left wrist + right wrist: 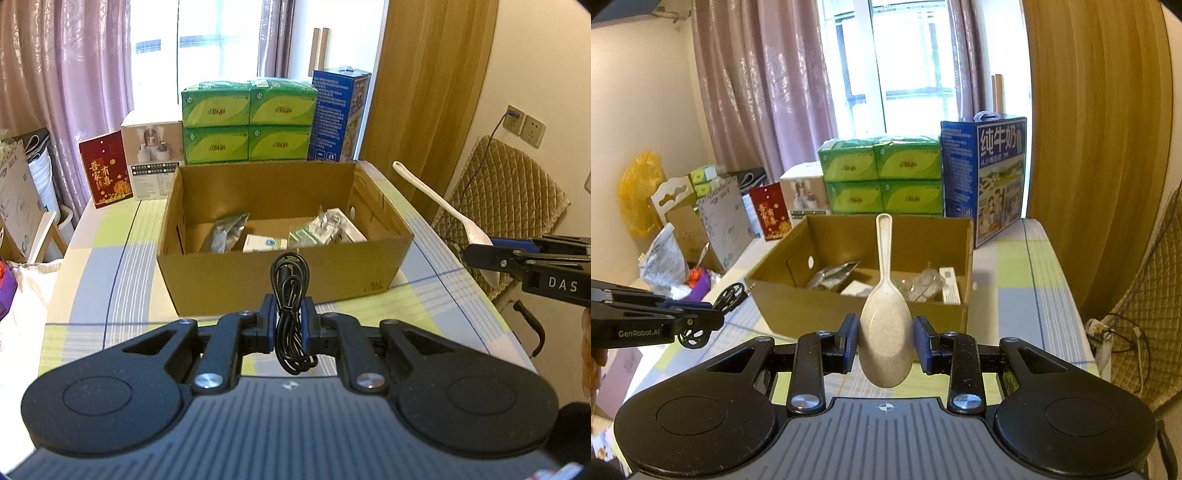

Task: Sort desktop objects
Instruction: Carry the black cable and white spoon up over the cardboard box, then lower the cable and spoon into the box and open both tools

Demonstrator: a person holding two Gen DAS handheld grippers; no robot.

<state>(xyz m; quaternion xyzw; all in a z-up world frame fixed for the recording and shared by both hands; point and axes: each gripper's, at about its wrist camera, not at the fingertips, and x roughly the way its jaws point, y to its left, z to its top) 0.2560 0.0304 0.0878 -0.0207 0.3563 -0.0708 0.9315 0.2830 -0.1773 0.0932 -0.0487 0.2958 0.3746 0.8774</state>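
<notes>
An open cardboard box (284, 280) (798, 306) stands on the table and holds foil packets and small cartons. In front of its near wall my left gripper (290, 321) is shut on a coiled black cable (290, 295), which also shows at the left of the right wrist view as the cable (729, 295). My right gripper (886, 341) is shut on the bowl of a cream rice spoon (885, 325), handle pointing up toward the box. In the left wrist view the spoon (436, 199) sticks up at the right, held above the table's right edge.
Green tissue packs (249, 123), a blue milk carton (338, 118), a white product box (153, 155) and a red card (105, 170) line the table's far side. A chair with a quilted cushion (509, 199) stands to the right. Bags and boxes (683, 221) crowd the left.
</notes>
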